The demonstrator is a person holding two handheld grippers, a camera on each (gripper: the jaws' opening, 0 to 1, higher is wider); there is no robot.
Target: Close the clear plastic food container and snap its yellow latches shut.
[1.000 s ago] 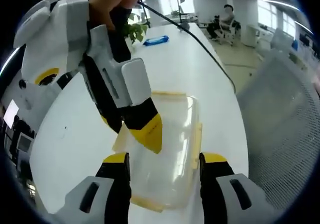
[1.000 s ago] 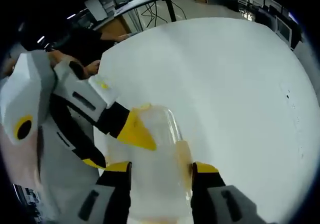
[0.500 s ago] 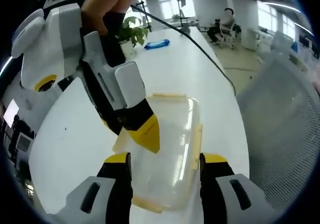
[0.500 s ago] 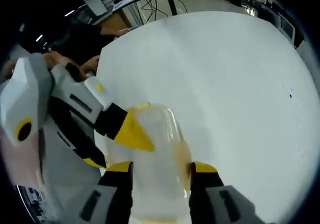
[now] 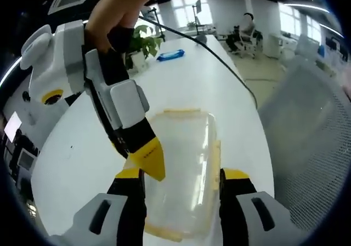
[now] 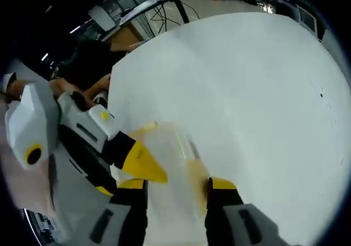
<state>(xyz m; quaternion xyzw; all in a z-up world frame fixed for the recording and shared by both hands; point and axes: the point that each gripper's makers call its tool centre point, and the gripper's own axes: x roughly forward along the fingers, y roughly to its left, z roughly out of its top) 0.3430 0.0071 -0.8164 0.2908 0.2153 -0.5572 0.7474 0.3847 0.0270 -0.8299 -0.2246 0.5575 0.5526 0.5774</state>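
Fingers [image 5: 130, 180] of both grippers spread around the clear rounded plastic food container [image 5: 184, 169] on the white desk [image 5: 219, 76]; press each pale-yellow latch [image 5: 215, 158] squarely

A long white table [image 5: 219, 76] runs toward 12 o'clock. On it at 12 lie a blue packet [image 5: 170, 55] and a potted plant [image 5: 143, 40]; a black cable [image 5: 227, 65] trails across. A grey mesh chair [image 5: 307, 136] stands at 3 o'clock.

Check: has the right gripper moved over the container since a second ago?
Yes. In the left gripper view the right gripper has slid off the lid toward the container's left edge.
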